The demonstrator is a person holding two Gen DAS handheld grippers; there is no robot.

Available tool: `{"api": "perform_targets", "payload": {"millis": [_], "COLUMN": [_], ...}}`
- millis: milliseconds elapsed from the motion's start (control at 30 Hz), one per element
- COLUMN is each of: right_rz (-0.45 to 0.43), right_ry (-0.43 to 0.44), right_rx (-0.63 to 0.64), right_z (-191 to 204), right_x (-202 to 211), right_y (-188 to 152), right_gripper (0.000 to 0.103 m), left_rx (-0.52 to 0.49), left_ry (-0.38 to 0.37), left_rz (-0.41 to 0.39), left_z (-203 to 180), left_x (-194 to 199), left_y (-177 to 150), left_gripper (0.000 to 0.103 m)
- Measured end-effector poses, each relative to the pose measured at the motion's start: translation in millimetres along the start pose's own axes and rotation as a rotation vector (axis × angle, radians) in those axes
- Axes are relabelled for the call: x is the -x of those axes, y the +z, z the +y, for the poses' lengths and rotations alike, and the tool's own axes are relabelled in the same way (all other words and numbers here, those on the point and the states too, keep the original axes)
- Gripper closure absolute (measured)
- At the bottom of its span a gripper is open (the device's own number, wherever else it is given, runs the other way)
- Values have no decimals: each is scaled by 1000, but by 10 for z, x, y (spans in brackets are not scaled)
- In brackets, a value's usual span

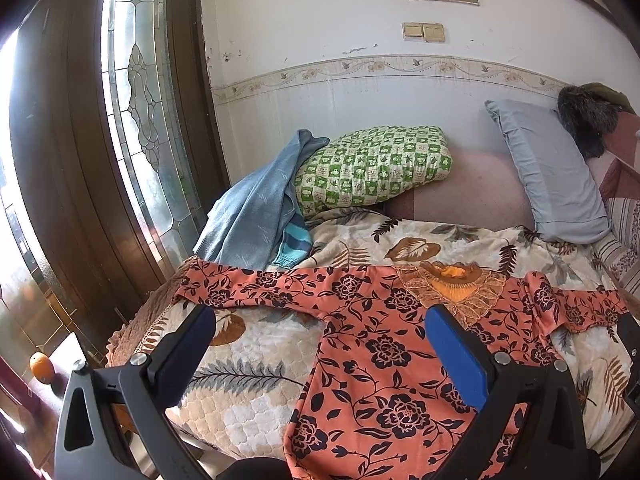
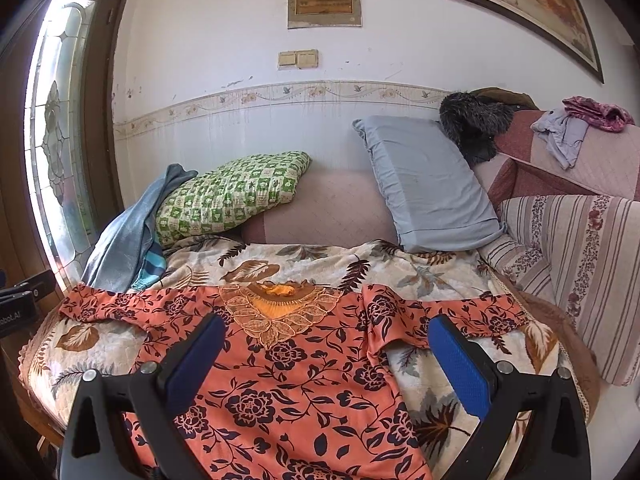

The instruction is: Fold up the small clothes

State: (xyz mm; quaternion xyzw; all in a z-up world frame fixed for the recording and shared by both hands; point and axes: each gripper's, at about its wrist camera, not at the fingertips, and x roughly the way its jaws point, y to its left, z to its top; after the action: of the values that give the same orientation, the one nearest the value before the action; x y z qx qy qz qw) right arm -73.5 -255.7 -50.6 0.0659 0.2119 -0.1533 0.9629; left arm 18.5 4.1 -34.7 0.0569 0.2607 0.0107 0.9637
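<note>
A blue knit garment [image 1: 256,208] and green checked pillow [image 1: 372,168] lie behind the orange floral blouse [image 1: 380,352], spread flat, sleeves out, on the leaf-print bed quilt [image 1: 256,364]. Both the left hand-held gripper [image 1: 320,334] and the right hand-held gripper [image 2: 326,340] are spread, empty.

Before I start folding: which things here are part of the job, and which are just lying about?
Job: orange floral long-sleeved top, spread flat; left gripper and right gripper, both open.

Lying about: green checked pillow, grey-blue pillow, blue knit garment, orange fruit.

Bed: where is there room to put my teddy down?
Bare blanket shows between the orange dress and the pillows, and under each sleeve. The back left corner is crowded with a blue cloth.
</note>
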Motion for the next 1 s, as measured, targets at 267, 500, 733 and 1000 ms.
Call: {"api": "perform_targets", "payload": {"millis": [267, 500, 733, 1000], "right_rz": [4, 6, 9, 16], "right_ry": [-12, -22, -24, -29], "right_rx": [-5, 0, 4, 2], "right_z": [-26, -25, -14, -31], "right_x": [-17, -4, 1, -2], "right_y": [-5, -31, -22, -39], "right_gripper": [1, 1, 1, 1], "left_rx": [4, 21, 20, 14], "left_ry": [5, 15, 15, 12], "left_rz": [0, -4, -5, 1], "left_z": [42, 132, 127, 101], "left_x": [-7, -5, 19, 30], "left_y": [-5, 0, 4, 1], "left_gripper": [0, 0, 0, 0]}}
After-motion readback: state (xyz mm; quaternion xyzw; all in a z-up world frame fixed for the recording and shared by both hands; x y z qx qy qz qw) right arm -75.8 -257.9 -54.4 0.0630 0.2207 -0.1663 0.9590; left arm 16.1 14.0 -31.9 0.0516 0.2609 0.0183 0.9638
